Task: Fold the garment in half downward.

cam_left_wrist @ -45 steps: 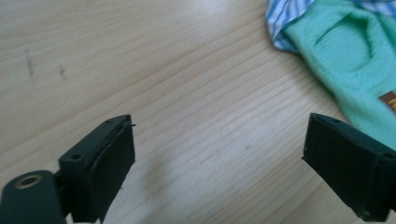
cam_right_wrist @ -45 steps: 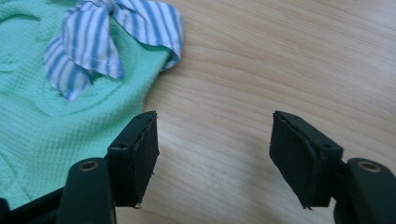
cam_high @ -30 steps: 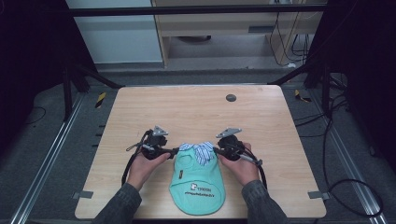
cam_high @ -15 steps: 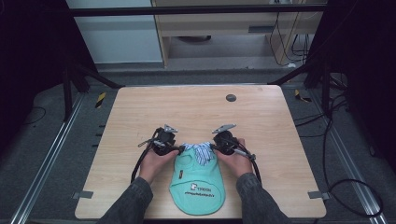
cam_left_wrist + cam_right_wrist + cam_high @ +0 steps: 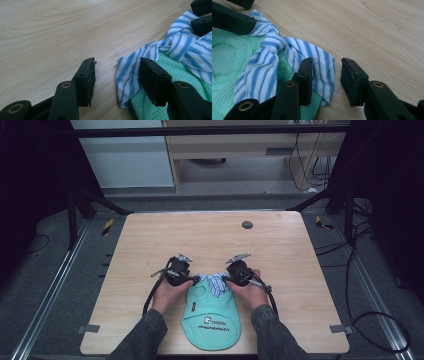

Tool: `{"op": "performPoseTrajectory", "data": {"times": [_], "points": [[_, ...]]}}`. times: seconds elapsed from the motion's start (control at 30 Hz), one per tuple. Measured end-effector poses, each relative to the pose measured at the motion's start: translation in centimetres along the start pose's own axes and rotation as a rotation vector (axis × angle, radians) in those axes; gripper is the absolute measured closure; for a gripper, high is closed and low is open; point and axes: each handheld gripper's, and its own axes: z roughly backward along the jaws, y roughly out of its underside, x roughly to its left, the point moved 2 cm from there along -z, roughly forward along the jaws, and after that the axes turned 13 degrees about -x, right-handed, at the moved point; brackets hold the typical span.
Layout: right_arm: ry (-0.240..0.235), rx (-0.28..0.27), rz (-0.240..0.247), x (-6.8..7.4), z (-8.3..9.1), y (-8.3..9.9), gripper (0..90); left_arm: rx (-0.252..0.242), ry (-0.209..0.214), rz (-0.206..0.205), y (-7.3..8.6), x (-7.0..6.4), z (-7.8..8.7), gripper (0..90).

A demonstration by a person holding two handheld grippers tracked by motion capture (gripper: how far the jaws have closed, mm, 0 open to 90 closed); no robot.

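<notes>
- The table (image 5: 150,240) is of light wood and takes most of the high view; its far half is bare wood except for a small dark disc (image 5: 247,224) near the far edge.
- The garment (image 5: 212,320) is mint green with a waffle texture; it lies flat at the near edge of the table, between the person's two forearms, with a small printed label on it.
- The collar (image 5: 212,281) is white with blue stripes and sits at the far end of the garment, a little crumpled, between the two grippers.
- The left gripper (image 5: 116,72) is at the left end of the collar. Its jaws stand wide apart: one jaw is over bare wood, the other rests on the green cloth, and the striped collar tip lies in the gap, not pinched.
- The right gripper (image 5: 326,75) is at the right end of the collar. Its jaws are also spread: one lies on the striped cloth, the other is over the bare table, and the collar tip lies between them without being clamped.
- In the high view each hand grasps its gripper low over the table, just beside the collar.
</notes>
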Motion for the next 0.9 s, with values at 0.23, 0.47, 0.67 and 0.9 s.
{"op": "performPoseTrajectory", "data": {"times": [0.23, 0.47, 0.67, 0.9], "points": [[-0.022, 0.003, 0.007, 0.2, 0.0, -0.1, 71.1, -0.004, 0.014, -0.016, 0.1, -0.2, 0.1, 54.1], [-0.029, 0.011, 0.012, 0.4, 0.0, -0.1, 75.6, -0.025, 0.057, -0.008, 0.3, -0.5, 0.2, 68.3], [-0.036, 0.015, 0.018, 0.6, 0.0, -0.1, 79.7, -0.021, 0.077, -0.024, 0.4, -0.7, 0.2, 77.8], [-0.019, 0.009, 0.055, 1.1, 0.1, -0.1, 84.4, -0.011, 0.072, -0.053, 0.3, -1.1, 0.3, 85.5]]}}
